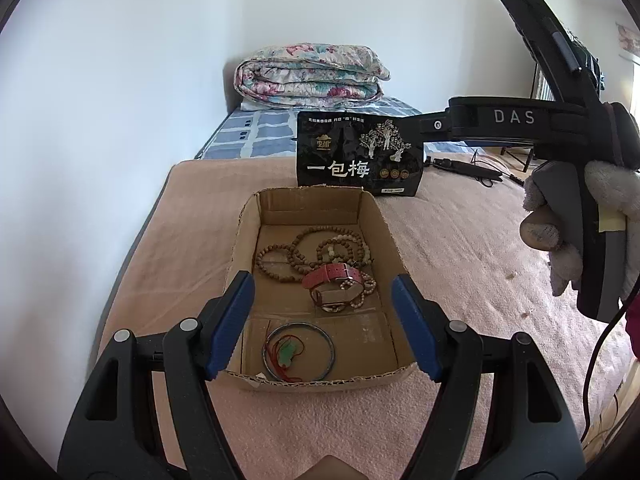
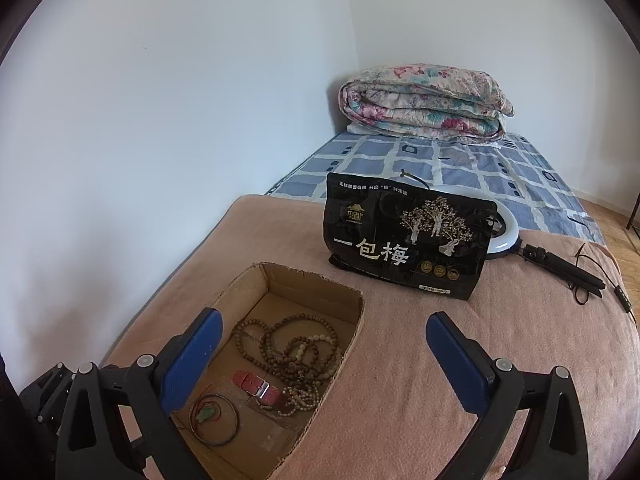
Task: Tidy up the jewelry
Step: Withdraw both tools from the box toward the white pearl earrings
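Cardboard box [image 1: 372,216]: beaded bracelets [image 1: 304,252] at 12 o'clock, bangle [image 1: 298,352] at 6. Left gripper [image 1: 320,328] and right gripper [image 2: 320,364]: jaws apart, empty

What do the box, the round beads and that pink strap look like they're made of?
The box looks like plain brown corrugated cardboard: matte, with fluted torn edges. The beads seem to be wood or seeds, dull brown and slightly rough; a few paler ones could be stone or plastic. The pink strap looks like textured leather or imitation leather, with a shiny metal buckle.

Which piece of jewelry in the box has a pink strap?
The watch, lying among the wooden bead strands; only it has a pink band and metal buckle.
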A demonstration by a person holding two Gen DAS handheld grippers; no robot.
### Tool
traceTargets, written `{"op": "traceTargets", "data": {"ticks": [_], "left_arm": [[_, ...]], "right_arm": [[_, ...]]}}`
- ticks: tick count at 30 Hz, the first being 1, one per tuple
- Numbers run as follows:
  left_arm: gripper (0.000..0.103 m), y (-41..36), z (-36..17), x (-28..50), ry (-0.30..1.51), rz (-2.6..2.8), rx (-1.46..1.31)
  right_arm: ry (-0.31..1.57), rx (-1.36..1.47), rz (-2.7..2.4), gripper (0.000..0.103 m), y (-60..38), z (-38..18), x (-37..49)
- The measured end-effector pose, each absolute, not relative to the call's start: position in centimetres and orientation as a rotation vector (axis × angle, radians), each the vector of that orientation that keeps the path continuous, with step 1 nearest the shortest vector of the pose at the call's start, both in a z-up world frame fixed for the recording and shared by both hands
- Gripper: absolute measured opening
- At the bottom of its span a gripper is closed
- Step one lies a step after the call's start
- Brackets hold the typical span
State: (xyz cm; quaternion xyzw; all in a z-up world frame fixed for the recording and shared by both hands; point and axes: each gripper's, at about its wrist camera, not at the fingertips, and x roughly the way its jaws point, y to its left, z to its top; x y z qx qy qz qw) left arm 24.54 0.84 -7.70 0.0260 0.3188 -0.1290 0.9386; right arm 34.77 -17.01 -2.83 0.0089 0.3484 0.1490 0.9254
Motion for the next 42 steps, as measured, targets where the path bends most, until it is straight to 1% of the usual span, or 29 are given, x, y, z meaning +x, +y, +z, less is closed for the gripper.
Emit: {"op": "traceTargets", "data": {"ticks": [9,20,30,39,40,41,42], "left_arm": [[0.073,-1.4,-6.5,23.0,0.639,-0.293,0.062],[0.073,-6.8,-7.0,21.7,0.651,-0.392,0.099],[0.073,-12.3,-9.3,21.8,0.713,-0.496,0.105],[0.073,-18.6,-12.9,22.1,0.790,-0.603,0.127],[0.072,-19.4,-13.5,22.2,0.800,-0.614,0.132],[0.068,-20.0,-13.9,22.2,0.809,-0.621,0.136],[0.066,-20.7,-14.4,22.3,0.823,-0.631,0.141]], "right_arm": [[0.674,0.030,0.282,0.103,-21.5,-1.0,31.5],[0.625,-0.012,0.158,0.103,-31.9,-0.4,26.2],[0.705,-0.007,0.052,0.103,-40.9,-4.4,22.2],[0.760,-0.002,0.043,0.102,-44.1,-8.1,21.2],[0.765,0.000,0.046,0.101,-44.3,-8.4,21.2],[0.770,0.003,0.052,0.101,-44.5,-8.7,21.3],[0.776,0.007,0.058,0.099,-44.7,-9.1,21.4]]}}
